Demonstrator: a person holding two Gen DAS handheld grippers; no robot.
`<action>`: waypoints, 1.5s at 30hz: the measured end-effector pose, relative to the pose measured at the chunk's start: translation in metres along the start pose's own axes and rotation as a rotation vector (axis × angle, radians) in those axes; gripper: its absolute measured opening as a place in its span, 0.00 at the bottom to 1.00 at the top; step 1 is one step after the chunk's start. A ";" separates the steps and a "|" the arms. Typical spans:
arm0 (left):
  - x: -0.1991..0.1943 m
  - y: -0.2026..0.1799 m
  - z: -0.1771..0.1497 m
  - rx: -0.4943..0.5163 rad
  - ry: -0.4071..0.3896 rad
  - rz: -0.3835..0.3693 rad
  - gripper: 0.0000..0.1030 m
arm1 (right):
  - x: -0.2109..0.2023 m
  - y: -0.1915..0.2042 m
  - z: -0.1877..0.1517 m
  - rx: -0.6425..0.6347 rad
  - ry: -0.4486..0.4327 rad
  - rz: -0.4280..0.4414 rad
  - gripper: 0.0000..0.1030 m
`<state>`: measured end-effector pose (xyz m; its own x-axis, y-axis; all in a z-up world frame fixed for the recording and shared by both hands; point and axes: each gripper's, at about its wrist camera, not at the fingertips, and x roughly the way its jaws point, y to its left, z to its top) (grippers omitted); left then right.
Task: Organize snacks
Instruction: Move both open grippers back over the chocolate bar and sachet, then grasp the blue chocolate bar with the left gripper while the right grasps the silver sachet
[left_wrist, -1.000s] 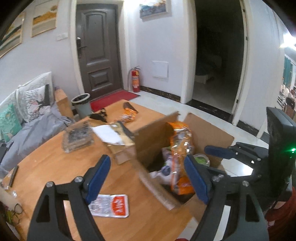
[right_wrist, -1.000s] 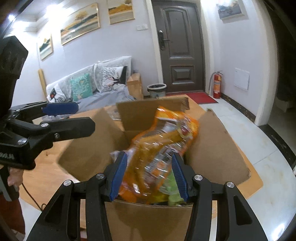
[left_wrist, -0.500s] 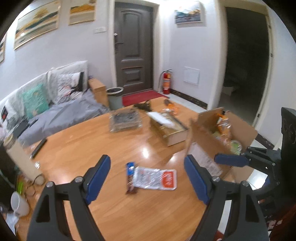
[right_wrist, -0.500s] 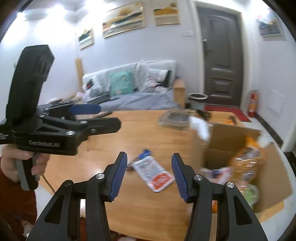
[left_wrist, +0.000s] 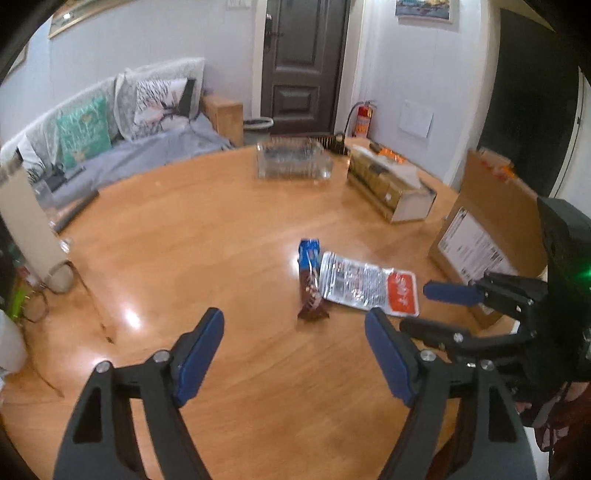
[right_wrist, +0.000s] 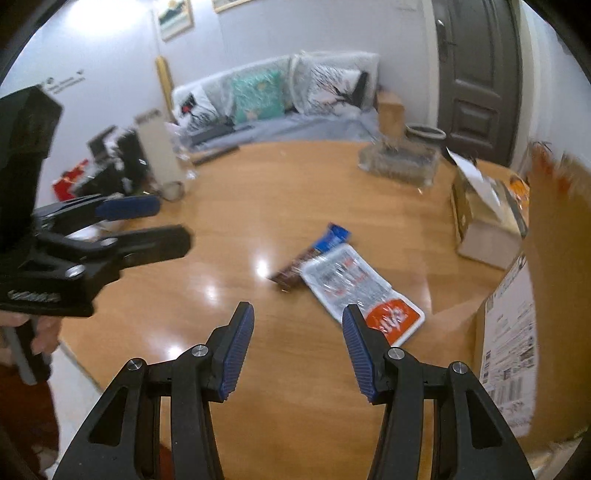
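Dim, motion-blurred fisheye views; ceiling-light glare on table (left_wrist: 184, 258).

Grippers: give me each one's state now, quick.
Left gripper: open, empty, jaws just been closing a little.
Right gripper: open, empty.

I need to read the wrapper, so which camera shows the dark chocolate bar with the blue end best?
The left wrist view: the chocolate bar lies sharp and nearly whole beside the silver pouch. In the right wrist view it is blurred and partly tucked under that pouch.
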<state>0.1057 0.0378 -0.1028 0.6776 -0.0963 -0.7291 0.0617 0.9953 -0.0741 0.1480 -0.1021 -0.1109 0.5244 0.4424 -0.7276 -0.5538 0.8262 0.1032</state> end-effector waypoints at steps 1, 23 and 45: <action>0.010 0.001 -0.001 -0.002 0.015 -0.006 0.69 | 0.006 -0.005 0.000 0.004 0.006 -0.009 0.45; 0.108 0.002 0.015 -0.010 0.116 -0.072 0.53 | 0.085 -0.064 0.020 0.039 0.078 -0.065 0.80; 0.124 -0.007 0.024 0.043 0.148 -0.076 0.37 | 0.076 -0.038 0.003 -0.019 0.102 -0.147 0.61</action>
<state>0.2073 0.0188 -0.1762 0.5551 -0.1675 -0.8148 0.1420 0.9842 -0.1055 0.2109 -0.0987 -0.1676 0.5324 0.2788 -0.7992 -0.4891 0.8719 -0.0216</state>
